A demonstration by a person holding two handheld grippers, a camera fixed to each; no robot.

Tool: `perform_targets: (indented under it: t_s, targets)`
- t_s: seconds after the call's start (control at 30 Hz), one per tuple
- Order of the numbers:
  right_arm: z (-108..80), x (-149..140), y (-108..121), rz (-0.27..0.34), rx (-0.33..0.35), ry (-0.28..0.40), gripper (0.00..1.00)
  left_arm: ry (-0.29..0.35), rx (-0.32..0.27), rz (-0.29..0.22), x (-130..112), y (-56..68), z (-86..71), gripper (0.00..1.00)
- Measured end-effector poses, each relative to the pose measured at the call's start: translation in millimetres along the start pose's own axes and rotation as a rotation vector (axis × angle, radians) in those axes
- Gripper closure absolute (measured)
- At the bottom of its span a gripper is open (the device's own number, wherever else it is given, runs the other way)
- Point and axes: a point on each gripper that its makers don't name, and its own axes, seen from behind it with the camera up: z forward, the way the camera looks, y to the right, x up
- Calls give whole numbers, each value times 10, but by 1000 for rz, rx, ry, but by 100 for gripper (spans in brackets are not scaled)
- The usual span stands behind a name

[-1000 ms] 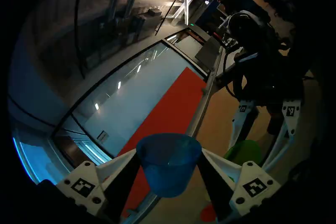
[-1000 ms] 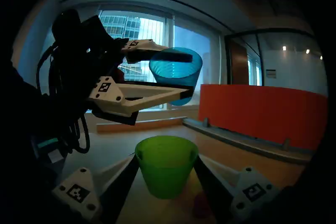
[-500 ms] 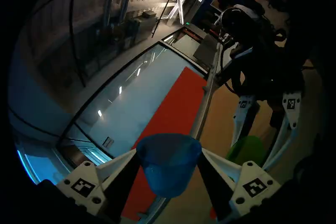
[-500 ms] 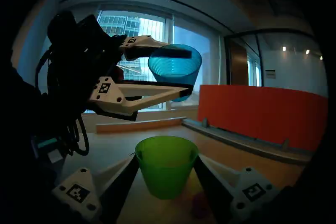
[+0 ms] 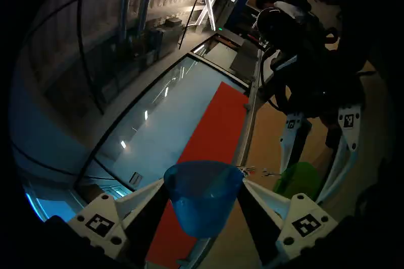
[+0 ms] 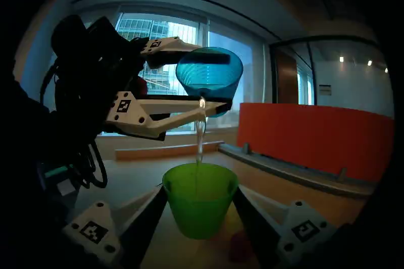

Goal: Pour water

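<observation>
Right gripper view: two cups, a blue cup (image 6: 209, 79) at twelve o'clock, a green cup (image 6: 200, 208) at six; two grippers, left gripper (image 6: 222, 82) and right gripper (image 6: 200, 193); one water stream (image 6: 200, 140).

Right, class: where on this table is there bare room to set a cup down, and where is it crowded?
Free: the bare tabletop between the green cup and the orange partition. Crowded: the left, where cables hang, and above the green cup, under the pouring blue cup.

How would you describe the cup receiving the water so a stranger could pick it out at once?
Start at the big window, then drop to the wooden table. There the right tool grips a green cup, upright beneath a thin water stream; its neighbour, the blue cup, hangs tilted above it.
</observation>
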Motion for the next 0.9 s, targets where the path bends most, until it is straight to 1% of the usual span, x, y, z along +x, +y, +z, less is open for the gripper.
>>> perform_targets:
  t_s: [0.4,0.9]
  targets:
    - [-49,17,17,-8,-4,1,10,-3,12,36,-7,-40,31,14]
    - [-59,46,15,-13,-5,5,10,-2,26,102,13,-97,15,14]
